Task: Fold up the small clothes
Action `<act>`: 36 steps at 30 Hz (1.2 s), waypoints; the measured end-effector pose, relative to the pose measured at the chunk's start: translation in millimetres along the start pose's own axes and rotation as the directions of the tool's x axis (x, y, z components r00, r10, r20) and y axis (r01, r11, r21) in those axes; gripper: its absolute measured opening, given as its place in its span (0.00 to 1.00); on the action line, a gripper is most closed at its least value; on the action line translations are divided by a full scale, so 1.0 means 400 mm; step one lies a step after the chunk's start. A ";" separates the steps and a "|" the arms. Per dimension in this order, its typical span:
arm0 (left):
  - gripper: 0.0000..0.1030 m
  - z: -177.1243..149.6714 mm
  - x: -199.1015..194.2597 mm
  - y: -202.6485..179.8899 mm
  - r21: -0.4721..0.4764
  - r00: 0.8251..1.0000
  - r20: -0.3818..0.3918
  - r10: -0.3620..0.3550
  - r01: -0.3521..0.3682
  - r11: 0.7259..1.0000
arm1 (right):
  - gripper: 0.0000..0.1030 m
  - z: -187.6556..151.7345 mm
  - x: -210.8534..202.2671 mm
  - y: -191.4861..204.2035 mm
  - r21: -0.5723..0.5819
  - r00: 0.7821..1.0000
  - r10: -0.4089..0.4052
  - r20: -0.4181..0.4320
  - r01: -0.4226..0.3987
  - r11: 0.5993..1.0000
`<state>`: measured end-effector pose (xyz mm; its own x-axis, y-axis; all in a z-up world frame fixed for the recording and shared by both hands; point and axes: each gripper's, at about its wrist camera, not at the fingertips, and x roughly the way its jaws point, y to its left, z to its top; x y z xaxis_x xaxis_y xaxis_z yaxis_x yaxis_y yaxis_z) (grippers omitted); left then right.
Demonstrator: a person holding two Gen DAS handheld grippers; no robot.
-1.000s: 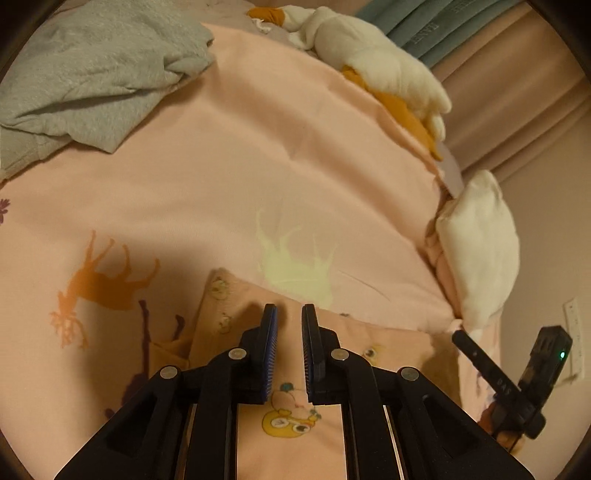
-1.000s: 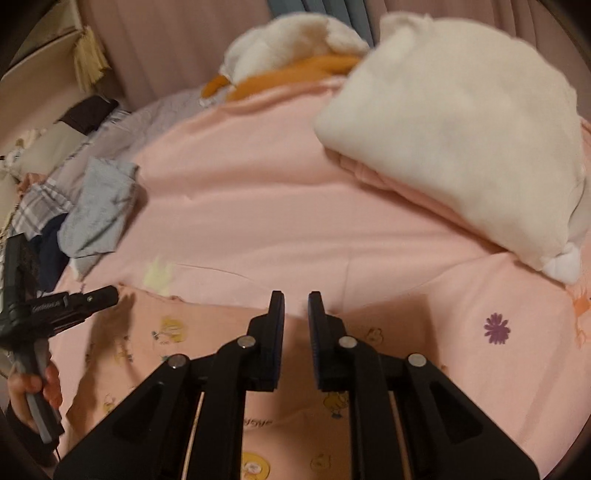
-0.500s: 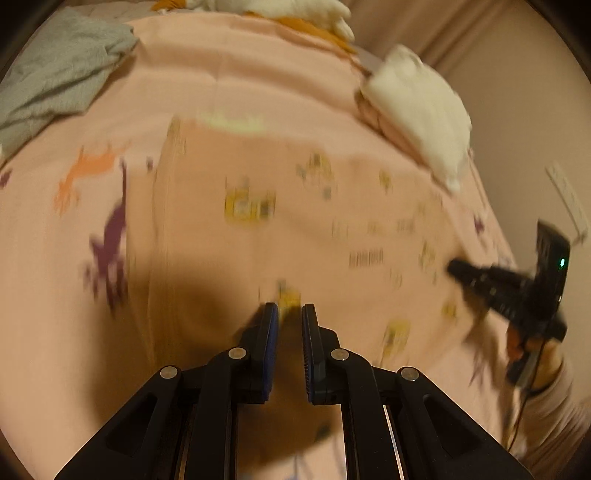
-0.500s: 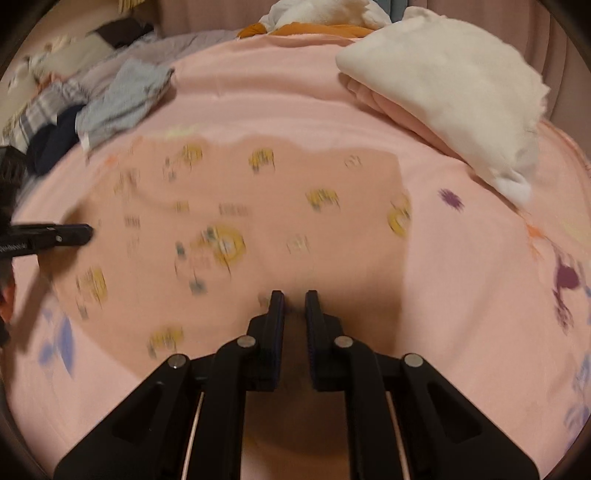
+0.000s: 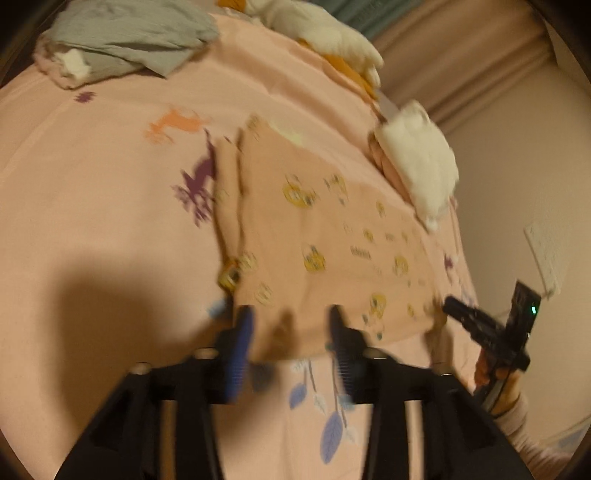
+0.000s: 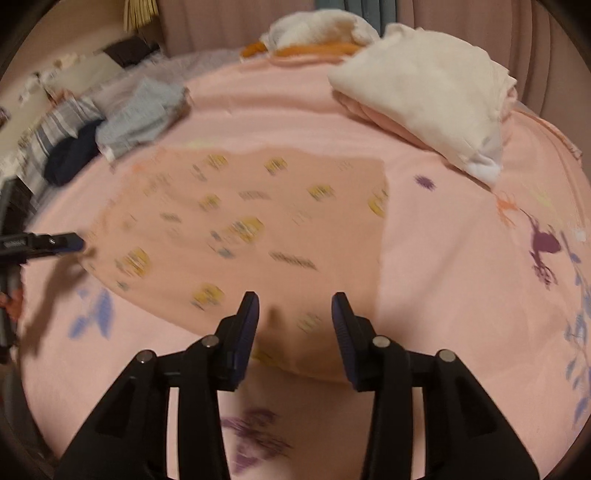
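Both frames motion-blurred. Left tongs (image 5: 290,325) spread wide, gripping nothing, poised just over the near edge of the peach printed cloth (image 5: 325,236), near its corner. Right tongs (image 6: 294,314) likewise spread wide and holding nothing, over the near edge of the same cloth (image 6: 258,221) close to its other near corner. Cloth itself spread flat on the pink bedspread (image 5: 110,206), dotted with small yellow cartoon figures and short lines of lettering too smeared to read; one side edge doubled into a narrow lengthwise ridge in the left wrist view. Bedspread (image 6: 443,258) printed with purple and orange deer, a purple flower and blue leaves. Beyond the cloth, a folded white garment (image 6: 424,92) stacked on a folded pink one, well apart from the cloth's far edge; same white stack (image 5: 417,162) at the bed's edge in the left view. Farther back, a white and orange plush toy (image 6: 317,33) against the curtain (image 5: 461,55). Grey crumpled garment (image 5: 125,37) at the far corner of the bed in the left view; light blue, striped and dark navy clothes heaped (image 6: 92,136) at the far left in the right view. Each pair of tongs visible at the margin of the other's view, right (image 5: 480,325) and left (image 6: 44,243).
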<state>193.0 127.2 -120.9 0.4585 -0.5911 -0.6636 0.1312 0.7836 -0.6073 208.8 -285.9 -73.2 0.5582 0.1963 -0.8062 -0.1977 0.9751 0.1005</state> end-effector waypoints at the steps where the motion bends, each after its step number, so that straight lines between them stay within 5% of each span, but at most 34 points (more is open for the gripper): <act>1: 0.52 0.005 0.002 0.008 -0.016 1.000 0.010 0.004 -0.004 1.000 | 0.40 0.011 0.006 0.007 0.011 1.000 0.023 0.005 -0.023 1.000; 9: 0.52 0.079 0.122 0.091 -0.203 0.990 -0.025 -0.136 0.128 0.971 | 0.40 0.115 0.126 0.078 0.126 0.982 0.188 0.018 -0.188 0.974; 15: 0.50 0.120 0.178 0.062 -0.210 0.987 -0.029 -0.158 0.148 0.966 | 0.26 0.213 0.268 0.142 0.166 0.980 0.195 -0.030 -0.188 0.968; 19: 0.15 0.128 0.193 0.065 -0.189 0.993 -0.066 -0.100 0.086 0.978 | 0.09 0.274 0.365 0.187 0.174 0.989 0.132 -0.064 -0.119 0.978; 22: 0.15 0.127 0.194 0.073 -0.192 0.993 -0.072 -0.096 0.081 0.978 | 0.04 0.290 0.421 0.207 0.142 0.990 0.076 -0.118 -0.058 0.988; 31: 0.15 0.132 0.193 0.062 -0.155 0.995 -0.089 -0.051 0.036 0.987 | 0.09 0.225 0.269 0.238 0.087 0.984 0.150 -0.095 -0.142 0.986; 36: 0.15 0.133 0.191 0.056 -0.153 0.995 -0.091 -0.030 0.016 0.988 | 0.07 0.125 0.260 0.260 0.045 0.972 0.145 -0.188 -0.139 0.989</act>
<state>277.7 109.9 -161.9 0.3729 -0.6296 -0.6816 0.0029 0.7354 -0.6777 286.6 -159.0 -117.6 0.3626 0.3124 -0.8780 -0.2370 0.9421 0.2372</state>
